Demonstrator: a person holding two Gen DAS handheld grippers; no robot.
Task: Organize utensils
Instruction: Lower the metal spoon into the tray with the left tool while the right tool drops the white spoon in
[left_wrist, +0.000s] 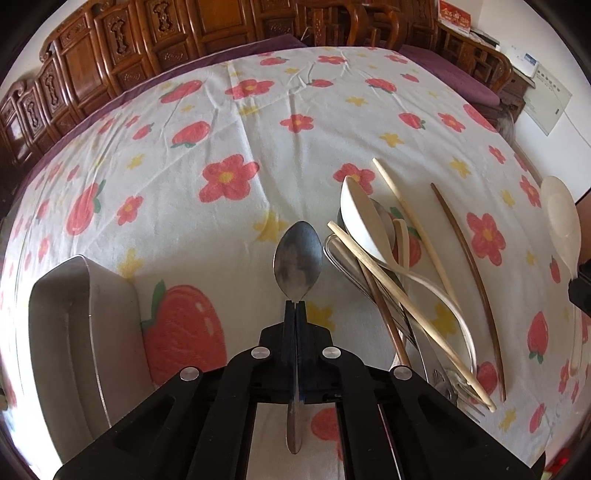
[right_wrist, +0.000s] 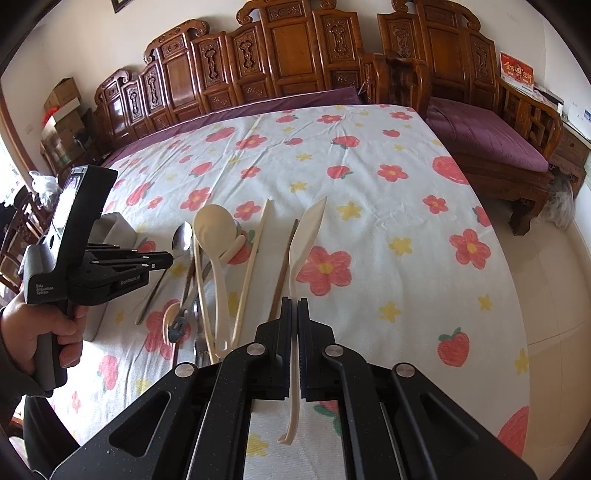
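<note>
Above the floral cloth (left_wrist: 258, 122), each gripper's jaws (both clamped) hold spoons.

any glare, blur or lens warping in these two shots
Left wrist view: strong fisheye bowing of the floral tablecloth, black vignette at the corners, dull reflections on the metal spoon in the left tongs, grey tray edge soft. Right wrist view: same barrel warp, window glare at far left, cream spoon in the right tongs sharp.
</note>
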